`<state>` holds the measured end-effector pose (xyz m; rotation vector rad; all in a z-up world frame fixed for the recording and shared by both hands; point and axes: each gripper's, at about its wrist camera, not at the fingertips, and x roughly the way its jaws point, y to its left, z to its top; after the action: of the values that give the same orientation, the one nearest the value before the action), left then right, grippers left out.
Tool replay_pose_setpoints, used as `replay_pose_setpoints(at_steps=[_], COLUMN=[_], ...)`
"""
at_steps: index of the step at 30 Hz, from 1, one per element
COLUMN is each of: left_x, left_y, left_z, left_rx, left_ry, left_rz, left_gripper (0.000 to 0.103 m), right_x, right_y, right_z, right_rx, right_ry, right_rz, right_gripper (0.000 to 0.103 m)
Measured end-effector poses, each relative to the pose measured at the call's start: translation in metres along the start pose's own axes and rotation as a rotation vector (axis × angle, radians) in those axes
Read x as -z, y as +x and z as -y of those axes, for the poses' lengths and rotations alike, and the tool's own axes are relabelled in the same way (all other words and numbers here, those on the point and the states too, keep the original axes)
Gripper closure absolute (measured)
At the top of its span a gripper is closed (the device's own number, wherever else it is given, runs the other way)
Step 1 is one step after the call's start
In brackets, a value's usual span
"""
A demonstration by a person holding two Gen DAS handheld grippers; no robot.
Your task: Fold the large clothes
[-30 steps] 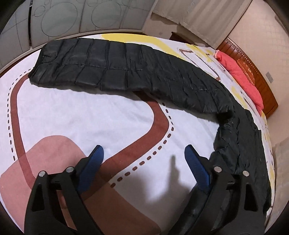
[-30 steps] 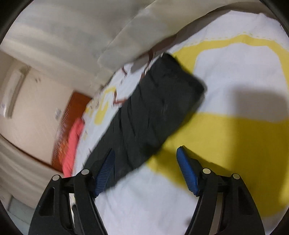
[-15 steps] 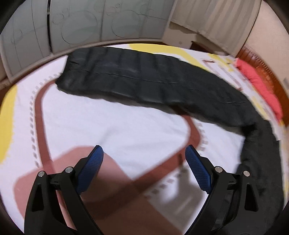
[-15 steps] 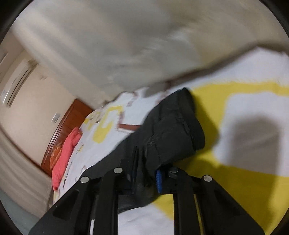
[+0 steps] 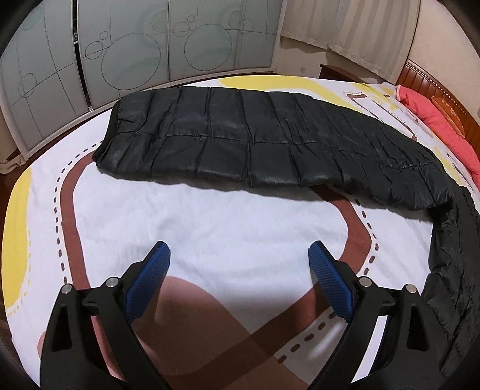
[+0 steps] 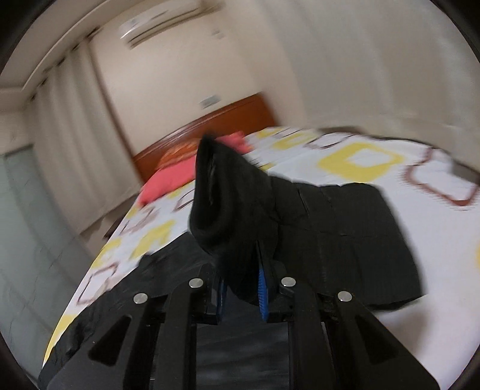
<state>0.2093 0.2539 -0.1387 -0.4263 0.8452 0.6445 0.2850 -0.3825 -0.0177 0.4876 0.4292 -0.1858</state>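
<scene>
A long black quilted down coat (image 5: 264, 144) lies stretched across the patterned bed sheet (image 5: 210, 222) in the left wrist view, its right part curling down along the right edge. My left gripper (image 5: 240, 270) is open and empty above the sheet, short of the coat. In the right wrist view my right gripper (image 6: 243, 279) is shut on a bunched end of the black coat (image 6: 228, 207) and holds it lifted above the bed; the rest of the coat (image 6: 354, 240) lies flat below. The view is blurred.
A red pillow (image 5: 444, 126) and a wooden headboard (image 6: 210, 132) are at the bed's head. Frosted glass wardrobe doors (image 5: 135, 51) stand beyond the far bed edge. Curtains (image 5: 345, 27) hang at the back right.
My right gripper closed on the coat's end and lifted it, swinging toward the headboard. My left gripper turned left and stayed open over the sheet.
</scene>
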Motion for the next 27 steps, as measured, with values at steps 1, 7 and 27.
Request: replay_pose_setpoints(at_steps=[1,7,27], left_x=[0.000,0.002,0.004], left_y=[0.001,0.004,0.008], left_z=[0.000,0.004,0.008], left_rx=[0.001,-0.001,-0.012], left_ry=[0.002,0.019,0.032], left_rz=[0.001,0.011,0.021], left_gripper=[0.008,0.005,0.003], right_x=[0.006,0.043,0.158], right_y=[0.011,0.062,0.120], right_z=[-0.020,-0.100,-0.249], right_rx=[-0.021,-0.120,-0.291], right_ry=[-0.022,-0.108,-0.340], right_rz=[-0.024,-0.139,-0.463], right_gripper=[0.086,0.086,0.054])
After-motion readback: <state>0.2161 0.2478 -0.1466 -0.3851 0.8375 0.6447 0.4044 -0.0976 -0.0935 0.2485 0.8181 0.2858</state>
